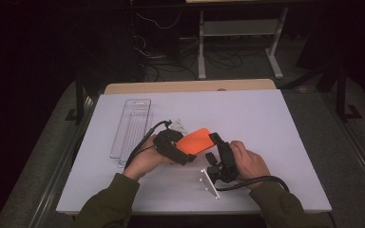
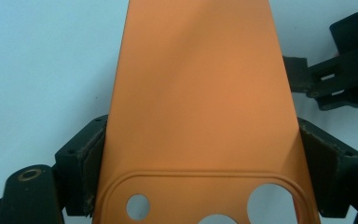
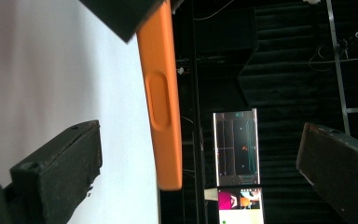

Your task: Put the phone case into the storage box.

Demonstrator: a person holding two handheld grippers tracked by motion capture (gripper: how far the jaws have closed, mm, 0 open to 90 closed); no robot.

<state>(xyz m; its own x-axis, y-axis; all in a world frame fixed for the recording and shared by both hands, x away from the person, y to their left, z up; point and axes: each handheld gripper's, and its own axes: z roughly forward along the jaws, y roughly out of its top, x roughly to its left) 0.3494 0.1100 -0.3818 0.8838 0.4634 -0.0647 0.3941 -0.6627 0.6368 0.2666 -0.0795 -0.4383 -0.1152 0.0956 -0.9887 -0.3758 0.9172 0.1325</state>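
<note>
The left hand-held gripper [image 1: 183,149] was clenched on an orange phone case [image 1: 196,141], its two black jaws pressing the case's long edges near the camera-cutout end. In the left gripper view the case [image 2: 196,93] ran away from the camera between those jaws, with a raised outline and round holes at its near end, and it was lifted above the white table [image 1: 266,128]. In the high view the case sat around the middle of the table, slightly near of centre, tilted and spanning the gap between the two hands.

The right hand-held gripper [image 1: 217,142] was released, its jaws spread wide; in the right gripper view the case [image 3: 161,93] showed edge-on with an oblong side-button bump, lying between the jaws but touching neither that I could see. Its far tip met the case's right end in the high view.

A clear plastic tray [image 1: 132,126] lay on the left part of the table, well apart from the case.
</note>
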